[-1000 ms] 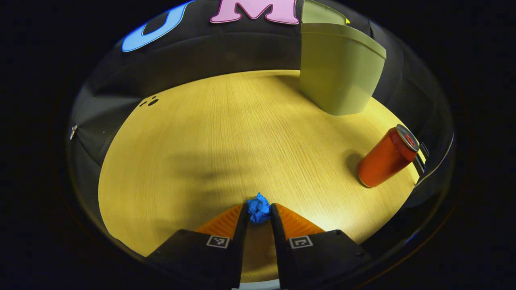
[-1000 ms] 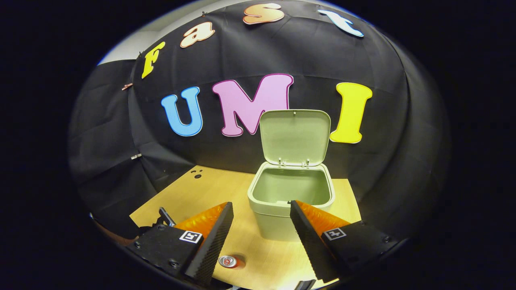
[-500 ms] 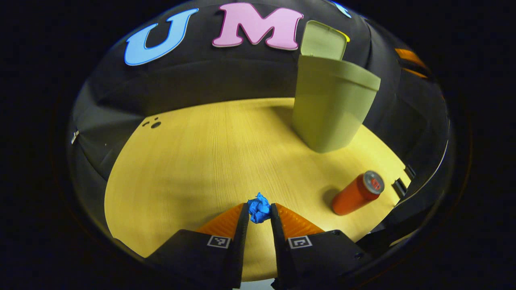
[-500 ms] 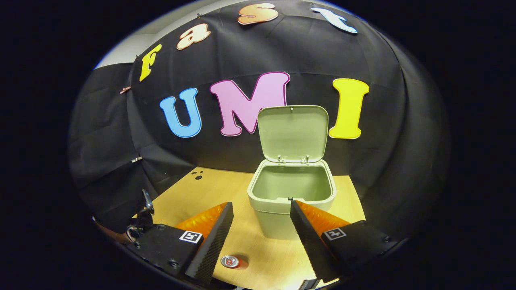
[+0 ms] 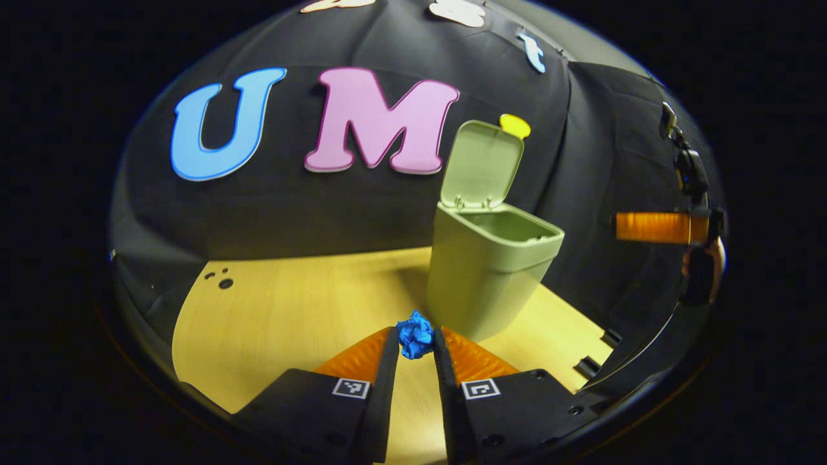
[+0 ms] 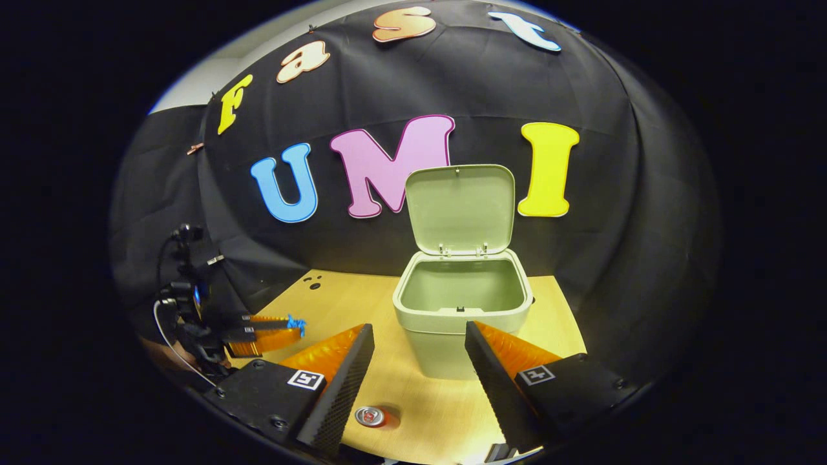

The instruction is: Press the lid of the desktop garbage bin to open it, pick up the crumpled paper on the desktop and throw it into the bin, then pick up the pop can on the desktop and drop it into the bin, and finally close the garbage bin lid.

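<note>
No readable text: the pop can (image 6: 371, 417) top is too small to read, and the square coded markers on each tool carry no letters or numbers.

A wooden tabletop (image 6: 362, 303) with small dark holes (image 6: 315, 282) near its far corner.

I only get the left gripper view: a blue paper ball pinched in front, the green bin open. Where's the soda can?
Observer: In the right gripper view the pop can stands upright on the table, nearer the camera than the bin, low between the right gripper's fingers.
Operator: Is that gripper holding anything?
Observer: No. Its jaws stand wide apart and nothing is pressed between them.
</note>
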Available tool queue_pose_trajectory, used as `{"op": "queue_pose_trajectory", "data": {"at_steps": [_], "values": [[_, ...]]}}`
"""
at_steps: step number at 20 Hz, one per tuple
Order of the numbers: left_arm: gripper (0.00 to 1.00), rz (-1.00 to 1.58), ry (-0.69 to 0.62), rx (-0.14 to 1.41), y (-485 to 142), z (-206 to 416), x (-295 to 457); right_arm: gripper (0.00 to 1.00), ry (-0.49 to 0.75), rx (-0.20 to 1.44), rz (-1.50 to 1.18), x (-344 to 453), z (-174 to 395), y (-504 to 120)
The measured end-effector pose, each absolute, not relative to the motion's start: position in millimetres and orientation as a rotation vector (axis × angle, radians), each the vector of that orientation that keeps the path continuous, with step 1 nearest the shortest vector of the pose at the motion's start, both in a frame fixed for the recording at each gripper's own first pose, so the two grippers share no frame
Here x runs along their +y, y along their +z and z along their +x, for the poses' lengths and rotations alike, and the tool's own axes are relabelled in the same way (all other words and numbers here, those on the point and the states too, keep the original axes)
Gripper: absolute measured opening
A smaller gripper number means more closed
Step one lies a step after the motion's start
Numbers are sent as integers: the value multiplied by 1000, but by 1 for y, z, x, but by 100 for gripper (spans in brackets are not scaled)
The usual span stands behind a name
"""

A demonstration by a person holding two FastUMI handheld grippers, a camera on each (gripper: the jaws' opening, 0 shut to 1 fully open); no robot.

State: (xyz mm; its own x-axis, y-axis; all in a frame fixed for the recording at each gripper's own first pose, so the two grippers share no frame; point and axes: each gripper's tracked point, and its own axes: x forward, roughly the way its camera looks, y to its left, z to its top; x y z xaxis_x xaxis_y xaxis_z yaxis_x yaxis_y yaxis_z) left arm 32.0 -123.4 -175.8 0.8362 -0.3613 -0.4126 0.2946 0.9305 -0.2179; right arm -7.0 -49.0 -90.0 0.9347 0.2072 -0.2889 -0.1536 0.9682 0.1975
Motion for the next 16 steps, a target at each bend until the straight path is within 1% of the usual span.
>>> {"op": "queue_pose_trajectory", "data": {"at_steps": [9, 12, 13, 14, 16], "values": [[37, -117, -481, 258, -104, 94, -176, 93, 122, 316, 199, -66, -25, -98], [37, -75, -532, 225, -94, 113, -197, 93, 93, 316, 213, -72, -34, -100], [35, -67, -548, 214, -92, 118, -204, 93, 83, 314, 223, -74, -36, -101], [37, -65, -564, 205, -91, 124, -213, 93, 73, 313, 233, -76, -37, -101], [37, -66, -599, 195, -91, 133, -230, 93, 52, 309, 252, -78, -40, -103]]}}
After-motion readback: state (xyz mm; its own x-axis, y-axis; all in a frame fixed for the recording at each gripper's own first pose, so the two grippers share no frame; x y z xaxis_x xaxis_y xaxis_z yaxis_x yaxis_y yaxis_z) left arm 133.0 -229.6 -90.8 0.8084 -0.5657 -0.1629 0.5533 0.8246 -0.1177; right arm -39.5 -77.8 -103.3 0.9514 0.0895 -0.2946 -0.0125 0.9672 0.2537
